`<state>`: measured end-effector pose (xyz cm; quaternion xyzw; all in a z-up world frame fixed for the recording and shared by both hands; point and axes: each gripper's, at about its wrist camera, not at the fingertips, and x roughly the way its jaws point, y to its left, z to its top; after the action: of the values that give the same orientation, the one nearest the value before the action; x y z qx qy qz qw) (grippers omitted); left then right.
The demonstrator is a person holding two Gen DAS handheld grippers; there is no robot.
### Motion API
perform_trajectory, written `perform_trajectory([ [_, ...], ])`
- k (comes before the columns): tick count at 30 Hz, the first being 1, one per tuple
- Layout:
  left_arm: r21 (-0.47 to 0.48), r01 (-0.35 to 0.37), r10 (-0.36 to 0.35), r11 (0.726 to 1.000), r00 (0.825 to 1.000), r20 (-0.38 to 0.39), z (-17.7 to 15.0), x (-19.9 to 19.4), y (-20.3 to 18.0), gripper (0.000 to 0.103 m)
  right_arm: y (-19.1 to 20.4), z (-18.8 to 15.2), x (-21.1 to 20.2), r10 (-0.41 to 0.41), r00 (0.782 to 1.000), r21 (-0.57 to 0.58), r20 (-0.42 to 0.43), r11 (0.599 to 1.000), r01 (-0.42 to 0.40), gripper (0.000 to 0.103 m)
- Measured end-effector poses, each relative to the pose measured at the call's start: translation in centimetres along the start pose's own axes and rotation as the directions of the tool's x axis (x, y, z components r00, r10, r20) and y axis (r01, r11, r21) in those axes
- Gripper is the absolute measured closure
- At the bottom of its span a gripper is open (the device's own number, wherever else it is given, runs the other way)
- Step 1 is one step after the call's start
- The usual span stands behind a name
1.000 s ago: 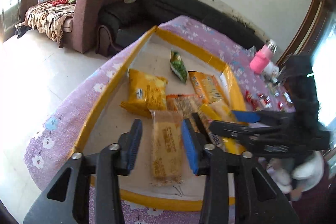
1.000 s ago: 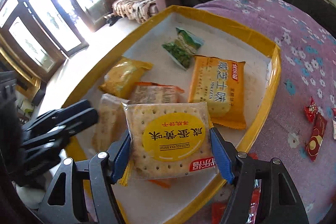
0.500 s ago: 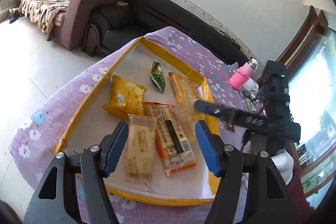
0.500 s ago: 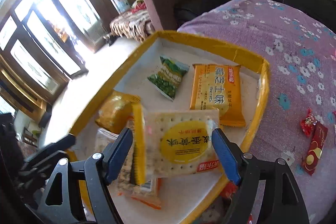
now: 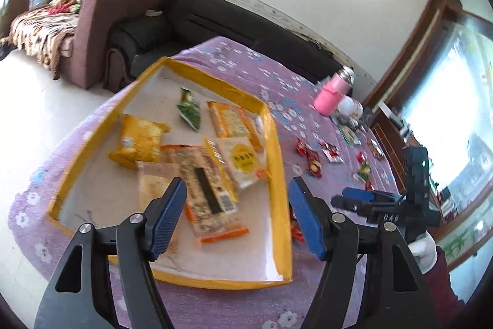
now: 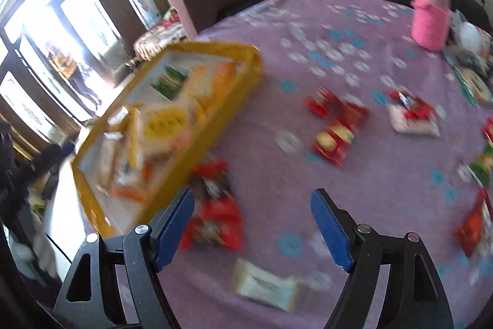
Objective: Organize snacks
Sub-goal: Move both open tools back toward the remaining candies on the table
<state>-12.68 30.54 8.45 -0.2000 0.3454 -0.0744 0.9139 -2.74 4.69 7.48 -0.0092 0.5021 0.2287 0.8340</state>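
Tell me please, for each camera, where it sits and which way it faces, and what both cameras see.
Left wrist: sits on the left gripper, looks down at the yellow tray of snacks; its open jaws show, plus the right gripper and a white-gloved hand.
Right wrist: sits on the right gripper, looks down at the purple tablecloth with red packets; its open, empty jaws show.
Shared: the tray, the tablecloth, the red packets, the pink bottle.

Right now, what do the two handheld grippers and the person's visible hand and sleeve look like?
Both the left gripper and the right gripper have black angular plastic arms with triangular cut-outs and silver pivot bolts, ending in blue ribbed pads. In the left wrist view, the right gripper's black body carries a small green light and pale lettering. The hand wears a white glove over a dark red sleeve.
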Motion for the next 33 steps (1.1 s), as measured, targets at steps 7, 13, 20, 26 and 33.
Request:
perform_trajectory([
  [7, 0.096, 0.015, -0.01, 0.995, 0.999, -0.051, -0.8, 1.7, -4.3, 0.035, -1.9, -4.8, -2.1, -0.019, 0.999, 0.006, 0.026, 1.0, 0.018, 0.023],
  [13, 0.144, 0.029, -0.017, 0.989, 0.996, -0.085, -1.4, 2.6, -6.9, 0.035, -0.2, -6.9, -1.8, -0.017, 1.0, -0.103, 0.008, 0.994, 0.018, 0.037],
  [20, 0.176, 0.039, -0.019, 0.984, 0.994, -0.111, -2.1, 3.4, -8.7, 0.035, 0.9, -6.9, 0.4, -0.089, 0.996, -0.16, -0.021, 0.983, 0.084, 0.071],
  [26, 0.191, 0.03, -0.006, 0.981, 0.992, -0.124, -2.2, 4.0, -9.7, 0.035, 1.2, -4.2, 2.5, -0.152, 0.988, -0.174, 0.0, 0.973, 0.15, 0.07],
  [33, 0.135, 0.024, -0.011, 0.991, 0.995, -0.097, -1.5, 3.7, -9.2, 0.031, -1.1, -2.5, 2.4, -0.103, 0.994, -0.076, 0.035, 0.991, 0.106, 0.07],
])
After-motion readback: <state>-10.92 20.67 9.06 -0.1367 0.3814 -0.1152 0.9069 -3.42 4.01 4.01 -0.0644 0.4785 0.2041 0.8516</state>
